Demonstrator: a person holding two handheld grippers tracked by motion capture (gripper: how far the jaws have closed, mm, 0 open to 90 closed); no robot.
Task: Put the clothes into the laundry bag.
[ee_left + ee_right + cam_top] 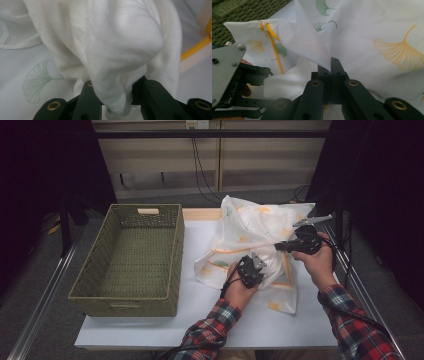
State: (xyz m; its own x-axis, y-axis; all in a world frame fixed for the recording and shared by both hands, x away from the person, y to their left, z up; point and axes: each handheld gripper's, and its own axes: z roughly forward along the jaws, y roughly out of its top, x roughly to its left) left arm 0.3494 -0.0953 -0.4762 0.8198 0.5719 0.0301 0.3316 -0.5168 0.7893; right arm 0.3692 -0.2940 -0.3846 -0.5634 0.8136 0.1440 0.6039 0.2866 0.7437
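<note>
Left gripper point(256, 266), low centre of the high view, has its jaws closed on a bunched fold of the cloth point(252, 227); the left gripper view shows white fabric point(110, 50) pinched between the two black jaws and hanging through the gap. Right gripper point(280, 247), right of centre in the high view, is clamped fully on a thin edge of the same cloth; in the right gripper view its pads meet with the mesh-like layer point(304, 40) rising from between them.

Basket point(131, 260): green, woven, left half of the high view, on the table point(150, 330), just beside the cloth's left edge.

Cloth: white with yellow and green leaf print, crumpled, centre to upper right of the high view, partly lifted off the table between the two grippers. Yellow cord point(272, 42) runs down the fabric at the left of the right gripper view, near the left gripper point(249, 82).

Plaid sleeves point(215, 325) enter from the bottom edge.
</note>
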